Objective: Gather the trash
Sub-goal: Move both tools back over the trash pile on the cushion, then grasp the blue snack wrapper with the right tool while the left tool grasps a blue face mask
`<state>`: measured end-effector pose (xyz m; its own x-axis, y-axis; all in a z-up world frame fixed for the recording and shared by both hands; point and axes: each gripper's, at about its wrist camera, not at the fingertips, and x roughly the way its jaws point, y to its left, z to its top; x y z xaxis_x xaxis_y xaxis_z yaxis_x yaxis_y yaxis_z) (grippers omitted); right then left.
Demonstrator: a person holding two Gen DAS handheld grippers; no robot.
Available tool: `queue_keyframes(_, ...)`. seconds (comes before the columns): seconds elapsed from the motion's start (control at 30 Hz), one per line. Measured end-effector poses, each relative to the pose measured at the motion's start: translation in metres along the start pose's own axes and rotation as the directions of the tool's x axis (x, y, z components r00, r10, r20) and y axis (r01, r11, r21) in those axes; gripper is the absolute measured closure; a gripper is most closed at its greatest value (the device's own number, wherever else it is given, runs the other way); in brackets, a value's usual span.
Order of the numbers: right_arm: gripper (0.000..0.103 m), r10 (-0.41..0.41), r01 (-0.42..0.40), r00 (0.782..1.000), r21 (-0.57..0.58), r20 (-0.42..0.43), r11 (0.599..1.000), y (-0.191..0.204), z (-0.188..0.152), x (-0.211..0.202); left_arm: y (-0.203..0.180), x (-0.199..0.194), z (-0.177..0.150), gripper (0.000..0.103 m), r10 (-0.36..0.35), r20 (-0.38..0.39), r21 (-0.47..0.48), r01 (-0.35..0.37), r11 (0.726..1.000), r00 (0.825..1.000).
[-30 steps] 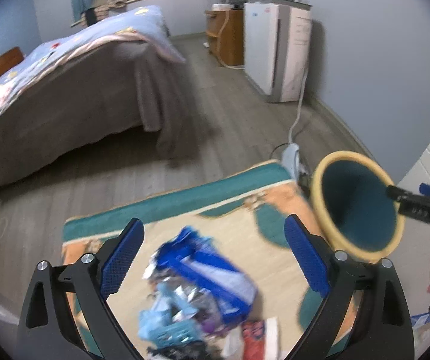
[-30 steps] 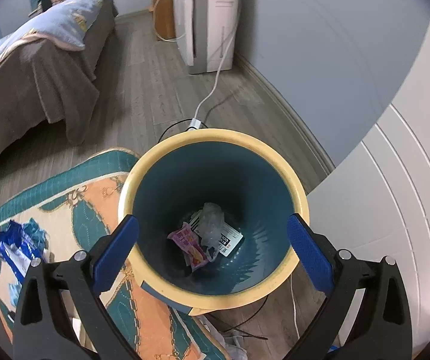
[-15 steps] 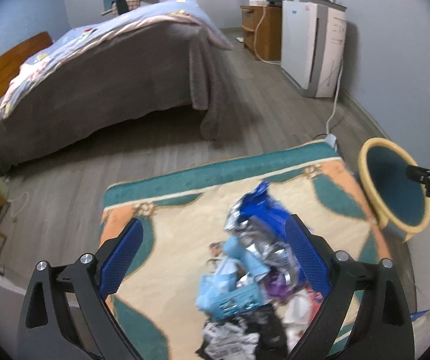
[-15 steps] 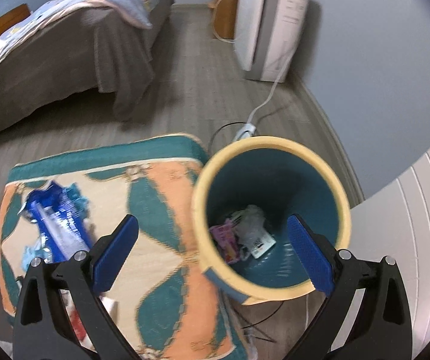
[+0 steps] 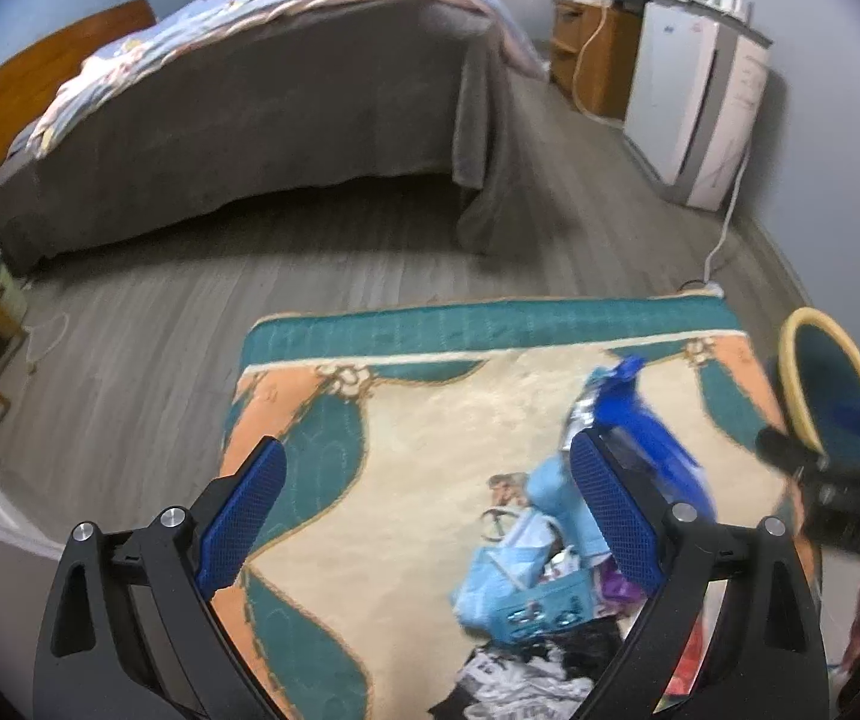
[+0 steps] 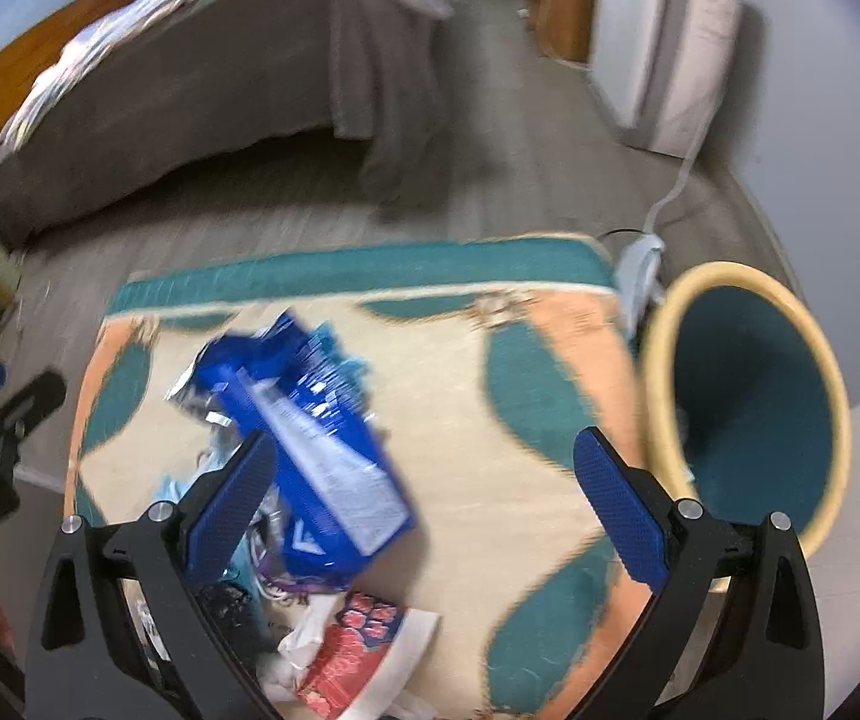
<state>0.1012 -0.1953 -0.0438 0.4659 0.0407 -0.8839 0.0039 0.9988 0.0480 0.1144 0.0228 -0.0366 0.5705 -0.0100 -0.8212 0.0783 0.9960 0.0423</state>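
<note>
A heap of trash lies on the patterned rug (image 5: 405, 450): a blue foil wrapper (image 6: 309, 420), a light blue packet (image 5: 520, 576), a red and white packet (image 6: 357, 654) and black and white scraps (image 5: 526, 672). The bin (image 6: 748, 408), yellow rim and teal inside, stands at the rug's right edge, also in the left wrist view (image 5: 826, 384). My left gripper (image 5: 426, 516) is open and empty above the rug, left of the heap. My right gripper (image 6: 423, 516) is open and empty, between heap and bin.
A bed (image 5: 237, 120) with a grey cover fills the far left. A white appliance (image 5: 700, 102) stands against the right wall, its cable (image 5: 724, 240) running to a power strip (image 6: 640, 276) by the rug. A wooden nightstand (image 5: 586, 54) is behind.
Both grippers swung left. The right gripper left the bin's mouth and now looks at the heap. The left gripper shifted left, so the heap sits at its right finger.
</note>
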Motion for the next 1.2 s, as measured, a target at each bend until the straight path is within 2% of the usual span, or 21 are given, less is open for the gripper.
queue_keyframes(0.1,0.006,0.001,-0.002,1.0,-0.073,-0.007,0.997,0.016,-0.005,0.011,0.001,0.009,0.0,0.009,0.021,-0.041,0.005,-0.021,1.0,0.999)
queue_keyframes(0.27,0.006,0.004,-0.009,1.0,-0.174,-0.031,0.985,0.038,-0.011,0.029,-0.002,0.015,0.002,0.008,0.014,-0.052,0.016,-0.013,1.0,0.999)
queue_keyframes(0.4,0.008,-0.006,-0.001,1.0,-0.239,-0.029,0.971,0.05,-0.013,0.041,0.0,0.025,0.0,0.008,0.02,-0.091,0.009,-0.019,1.0,0.996)
queue_keyframes(0.47,0.019,0.006,-0.014,0.999,-0.25,-0.034,0.968,0.052,-0.013,0.046,0.003,0.028,0.001,0.008,0.013,-0.101,-0.008,-0.014,1.0,0.995)
queue_keyframes(0.53,0.04,0.027,-0.039,0.998,-0.243,-0.053,0.969,0.053,-0.01,0.052,0.004,0.029,0.001,0.008,0.009,-0.105,-0.021,-0.011,1.0,0.994)
queue_keyframes(0.57,0.044,0.05,-0.064,0.997,-0.233,-0.065,0.97,0.053,-0.009,0.056,0.004,0.03,0.0,0.008,0.008,-0.108,-0.025,-0.011,1.0,0.994)
queue_keyframes(0.6,0.055,0.063,-0.078,0.995,-0.224,-0.072,0.971,0.052,-0.008,0.058,0.003,0.032,0.0,0.009,0.01,-0.113,-0.022,-0.013,1.0,0.994)
queue_keyframes(0.63,0.074,0.075,-0.091,0.994,-0.22,-0.079,0.971,0.052,-0.008,0.06,0.002,0.034,0.0,0.009,0.013,-0.117,-0.018,-0.015,1.0,0.993)
queue_keyframes(0.73,0.084,0.099,-0.117,0.99,-0.206,-0.097,0.972,0.052,-0.006,0.06,-0.002,0.037,-0.001,0.009,0.015,-0.128,0.0,-0.015,1.0,0.992)
queue_keyframes(0.8,0.086,0.112,-0.127,0.99,-0.189,-0.09,0.974,0.049,-0.001,0.051,-0.005,0.039,-0.002,0.009,0.012,-0.131,0.006,-0.011,1.0,0.991)
queue_keyframes(0.9,0.086,0.087,-0.097,0.994,-0.17,-0.069,0.981,0.038,0.007,0.032,-0.008,0.043,-0.003,0.009,0.001,-0.143,0.004,0.0,1.0,0.99)
queue_keyframes(1.07,0.086,0.078,-0.089,0.995,-0.188,-0.062,0.978,0.013,0.015,0.0,-0.017,0.054,-0.007,0.009,-0.034,-0.178,-0.005,0.034,0.999,0.983)
queue_keyframes(1.2,0.086,0.045,-0.057,0.997,-0.19,-0.066,0.98,-0.007,0.009,-0.003,-0.036,0.063,-0.012,0.009,-0.064,-0.187,0.033,0.071,0.997,0.98)
